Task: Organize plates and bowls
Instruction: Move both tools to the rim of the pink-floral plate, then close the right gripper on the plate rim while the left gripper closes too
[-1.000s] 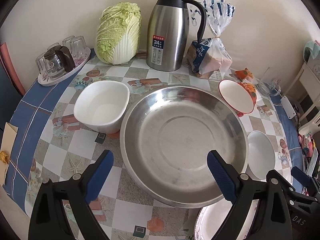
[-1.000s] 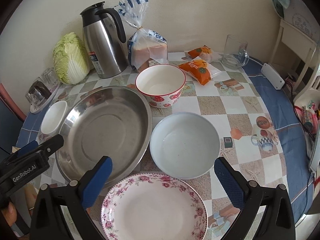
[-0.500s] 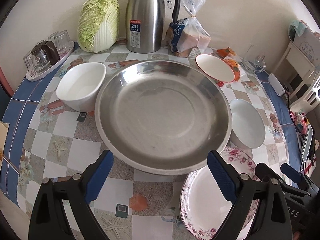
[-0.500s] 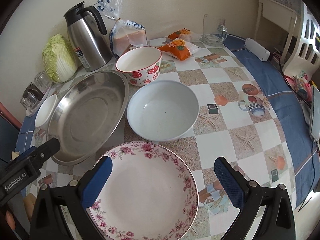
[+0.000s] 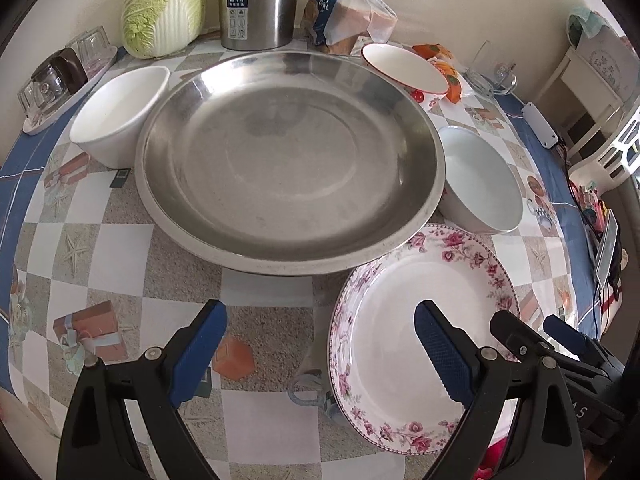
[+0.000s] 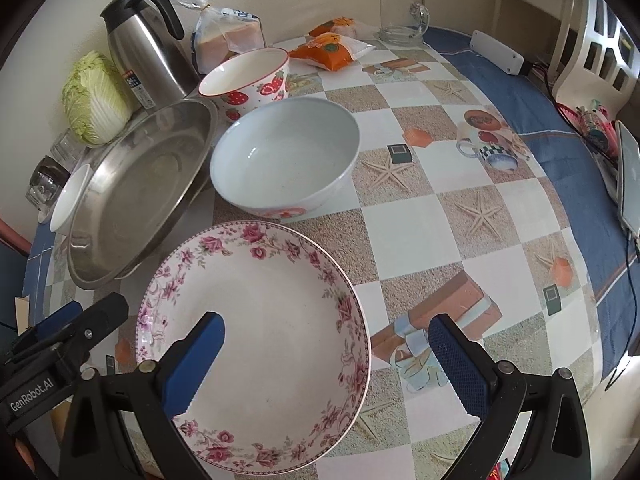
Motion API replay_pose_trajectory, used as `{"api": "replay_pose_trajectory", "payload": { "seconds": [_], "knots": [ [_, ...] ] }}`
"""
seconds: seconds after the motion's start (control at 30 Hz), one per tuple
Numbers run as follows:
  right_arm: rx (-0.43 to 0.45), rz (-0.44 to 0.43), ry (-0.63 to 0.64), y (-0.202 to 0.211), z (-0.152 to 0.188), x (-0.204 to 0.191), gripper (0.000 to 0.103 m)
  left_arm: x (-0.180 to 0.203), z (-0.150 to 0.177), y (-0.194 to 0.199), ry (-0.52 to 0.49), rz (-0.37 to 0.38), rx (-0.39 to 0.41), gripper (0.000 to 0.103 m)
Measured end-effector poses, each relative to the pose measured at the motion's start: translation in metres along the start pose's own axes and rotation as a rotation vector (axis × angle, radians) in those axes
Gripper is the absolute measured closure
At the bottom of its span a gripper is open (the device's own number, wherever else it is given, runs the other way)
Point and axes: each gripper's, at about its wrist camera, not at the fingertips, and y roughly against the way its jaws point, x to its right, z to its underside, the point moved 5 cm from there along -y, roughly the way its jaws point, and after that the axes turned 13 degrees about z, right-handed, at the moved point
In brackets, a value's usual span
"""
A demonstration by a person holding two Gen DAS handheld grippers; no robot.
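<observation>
A large steel plate [image 5: 288,160] lies in the middle of the table; it also shows in the right wrist view [image 6: 136,196]. A white bowl [image 5: 120,114] stands left of it. A strawberry bowl [image 6: 246,82] stands behind, a pale blue bowl [image 6: 286,160] to its right, and a floral plate [image 6: 256,344] at the near edge. My left gripper [image 5: 320,344] is open above the near table, its right finger over the floral plate [image 5: 400,340]. My right gripper [image 6: 326,360] is open, straddling the floral plate's right rim.
A steel thermos [image 5: 256,4], a cabbage [image 5: 164,4], bagged bread [image 5: 348,16], orange snack packs [image 6: 332,46] and a glass mug [image 6: 402,16] stand along the back. A tray of glasses [image 5: 60,80] sits far left. A phone [image 6: 630,184] and cables lie at the right edge.
Both grippers have pulled back toward the near table edge and lowered. The floral plate now lies under them. Both stay open.
</observation>
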Motion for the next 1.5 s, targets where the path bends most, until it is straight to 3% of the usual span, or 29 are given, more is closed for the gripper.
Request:
{"api": "replay_pose_trajectory", "payload": {
  "seconds": [0.33,0.53,0.83,1.03,1.33,1.5],
  "knots": [
    [-0.116,-0.019,-0.064,-0.030,0.011,0.012,0.000,-0.005,0.007,-0.019,0.087,0.078,-0.058,0.008],
    [-0.134,-0.060,-0.070,-0.037,0.009,0.010,0.000,-0.007,0.008,-0.028,0.088,0.059,-0.092,0.008],
    [-0.146,-0.073,-0.060,-0.040,0.012,-0.001,0.000,-0.005,0.000,-0.025,0.106,0.089,-0.041,0.008],
    [-0.149,-0.093,-0.070,-0.041,0.007,0.003,0.000,0.002,-0.003,-0.032,0.093,0.095,-0.054,0.008],
    [-0.158,-0.096,-0.093,-0.041,0.007,0.012,0.009,-0.001,-0.004,-0.040,0.110,0.079,-0.097,0.008],
    [-0.150,-0.097,-0.130,-0.039,0.005,0.021,0.025,-0.006,-0.002,-0.037,0.134,0.079,-0.095,0.008]
  ]
}}
